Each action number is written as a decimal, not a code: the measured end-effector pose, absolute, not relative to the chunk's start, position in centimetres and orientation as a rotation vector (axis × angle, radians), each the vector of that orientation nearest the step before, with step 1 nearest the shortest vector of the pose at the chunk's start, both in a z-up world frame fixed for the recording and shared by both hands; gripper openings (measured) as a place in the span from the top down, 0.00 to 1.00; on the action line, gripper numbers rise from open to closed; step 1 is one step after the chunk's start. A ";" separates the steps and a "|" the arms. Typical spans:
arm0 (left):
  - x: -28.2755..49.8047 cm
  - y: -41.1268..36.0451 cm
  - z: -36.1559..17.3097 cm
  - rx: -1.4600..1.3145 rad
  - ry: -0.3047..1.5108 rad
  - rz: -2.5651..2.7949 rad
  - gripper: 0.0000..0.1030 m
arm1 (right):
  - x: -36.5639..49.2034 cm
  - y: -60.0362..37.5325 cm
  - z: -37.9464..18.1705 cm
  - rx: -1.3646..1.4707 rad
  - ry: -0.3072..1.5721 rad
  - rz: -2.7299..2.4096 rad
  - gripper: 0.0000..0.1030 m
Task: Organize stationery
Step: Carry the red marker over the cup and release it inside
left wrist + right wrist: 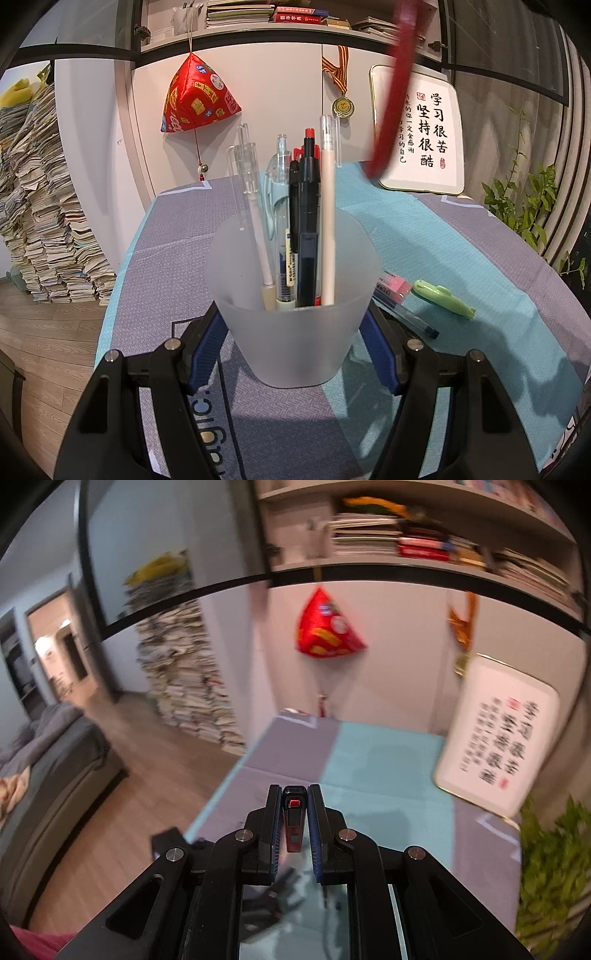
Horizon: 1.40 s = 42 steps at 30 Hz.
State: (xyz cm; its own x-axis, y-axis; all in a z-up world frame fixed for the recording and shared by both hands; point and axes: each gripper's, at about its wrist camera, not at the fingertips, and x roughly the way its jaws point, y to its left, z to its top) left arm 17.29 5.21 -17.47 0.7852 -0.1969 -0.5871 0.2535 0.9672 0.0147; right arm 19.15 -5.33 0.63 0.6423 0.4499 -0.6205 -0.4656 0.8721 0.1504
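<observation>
A frosted plastic cup (295,325) stands on the table and holds several pens (308,221). My left gripper (293,343) is shut on the cup, one blue pad on each side. A red pen (395,92) hangs blurred in the air above and to the right of the cup. In the right wrist view my right gripper (294,808) is shut on this red pen (294,812), held end-on high above the table. A pink eraser (393,286), a blue pen (410,317) and a green correction tape (443,297) lie on the cloth right of the cup.
The table has a grey and teal cloth (461,240). A framed calligraphy board (421,129) leans on the wall at the back right, a plant (524,199) beside it. A red ornament (197,96) and a medal (342,105) hang on the cabinet. Paper stacks (44,221) stand left.
</observation>
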 end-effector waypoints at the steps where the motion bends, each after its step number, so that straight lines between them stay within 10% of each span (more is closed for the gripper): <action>1: 17.3 5.2 -17.5 0.094 0.622 -0.243 0.33 | 19.5 -4.7 0.4 -0.032 0.708 0.530 0.86; 42: 17.3 5.2 -17.5 0.095 0.622 -0.243 0.33 | 23.5 0.5 -7.3 -0.085 0.974 0.603 0.86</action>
State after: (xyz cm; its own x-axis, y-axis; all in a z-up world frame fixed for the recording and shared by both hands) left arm 17.27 5.19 -17.48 0.7854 -0.1969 -0.5869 0.2537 0.9672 0.0150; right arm 23.46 0.54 -7.32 0.4126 0.4422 -0.7964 -0.5162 0.8338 0.1955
